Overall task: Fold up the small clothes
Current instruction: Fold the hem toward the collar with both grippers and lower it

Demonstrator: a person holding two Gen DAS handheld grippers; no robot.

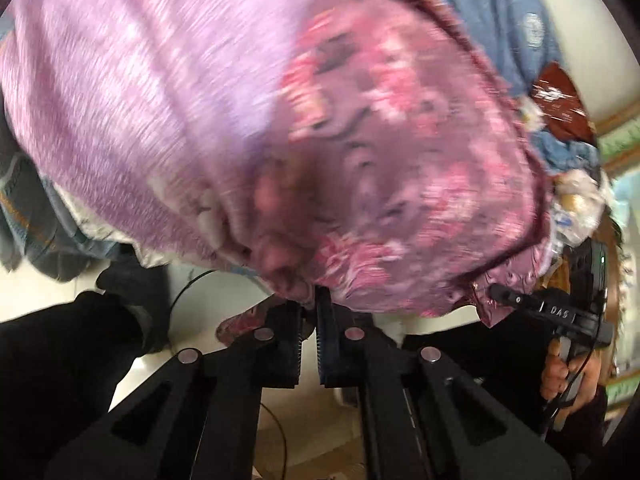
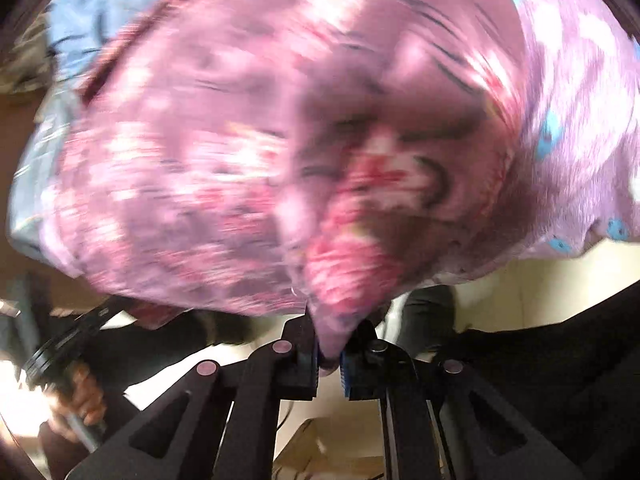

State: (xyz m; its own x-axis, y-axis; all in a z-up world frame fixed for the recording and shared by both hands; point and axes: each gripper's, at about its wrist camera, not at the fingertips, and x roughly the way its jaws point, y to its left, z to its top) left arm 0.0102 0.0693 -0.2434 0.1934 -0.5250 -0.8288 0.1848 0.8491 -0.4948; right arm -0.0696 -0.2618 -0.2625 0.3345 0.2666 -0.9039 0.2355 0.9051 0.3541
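Observation:
A small pink floral garment [image 1: 360,160] fills most of the left wrist view, blurred by motion. My left gripper [image 1: 310,300] is shut on its near edge. In the right wrist view the same pink garment [image 2: 280,140] hangs in front of the camera, and my right gripper [image 2: 330,336] is shut on a bunched fold of it. The right gripper also shows in the left wrist view [image 1: 496,292], pinching the garment's far corner. A lilac knit cloth [image 1: 120,80] lies under or behind the floral one.
Blue clothes [image 1: 500,12] and a denim piece [image 1: 36,208] lie on the white table [image 1: 224,300]. A brown packet [image 1: 560,100] sits at the right. The person's dark trousers [image 2: 560,360] and hand [image 1: 568,372] are near. A lilac cloth with blue spots [image 2: 580,120] lies right.

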